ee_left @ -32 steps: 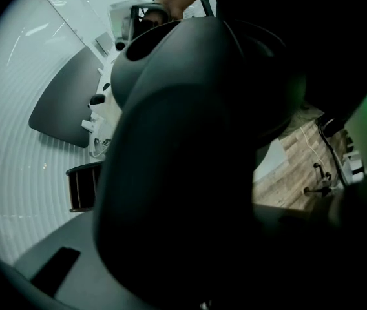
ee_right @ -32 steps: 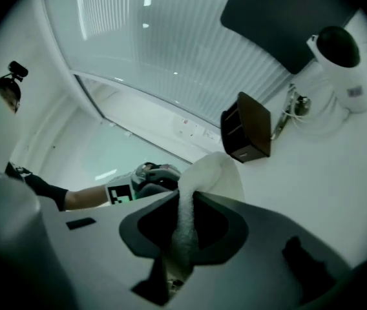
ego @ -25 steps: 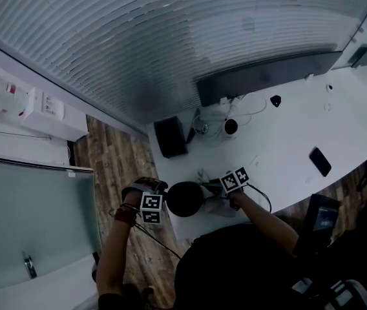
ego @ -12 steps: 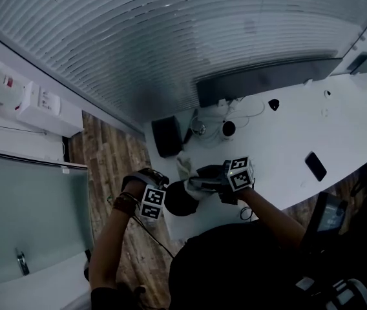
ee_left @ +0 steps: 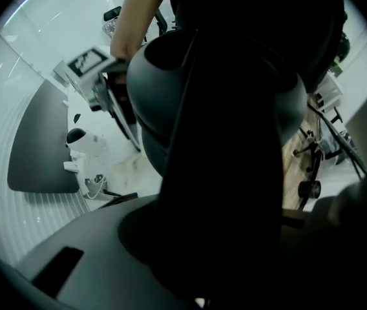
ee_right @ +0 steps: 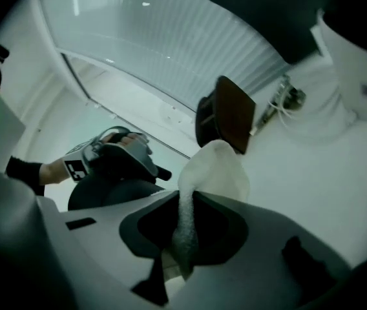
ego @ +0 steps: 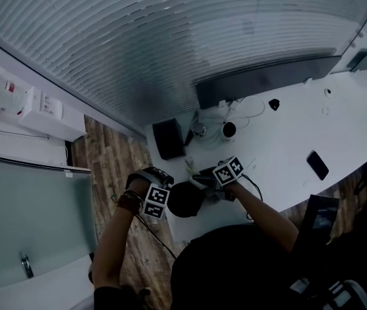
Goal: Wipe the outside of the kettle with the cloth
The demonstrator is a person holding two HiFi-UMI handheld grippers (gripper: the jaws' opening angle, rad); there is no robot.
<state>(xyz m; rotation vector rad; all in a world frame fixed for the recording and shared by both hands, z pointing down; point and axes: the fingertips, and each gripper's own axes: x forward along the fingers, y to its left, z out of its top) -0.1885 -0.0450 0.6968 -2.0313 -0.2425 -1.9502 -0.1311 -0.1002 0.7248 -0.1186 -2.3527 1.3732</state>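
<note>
The black kettle (ego: 185,199) stands at the near left corner of the white table (ego: 287,134). In the left gripper view its body (ee_left: 216,89) and dark handle fill the middle. My left gripper (ego: 156,202) points straight down with the handle between its jaws, which are closing on it. My right gripper (ego: 203,181) is just right of the kettle, shut on the white cloth (ee_right: 212,170). The cloth sticks out past its jaws towards the kettle (ee_right: 106,192). Whether the cloth touches the kettle is hidden.
A dark box (ego: 169,137) and a small white camera device (ego: 229,129) with cables stand behind the kettle. A long dark bar (ego: 267,79) lies along the back wall, and a phone (ego: 317,165) lies to the right. Wooden floor and a chair base (ee_left: 309,189) are left of the table.
The right gripper lifted the cloth above the kettle, then came back down beside it. The left hand shifted slightly, still at the handle.
</note>
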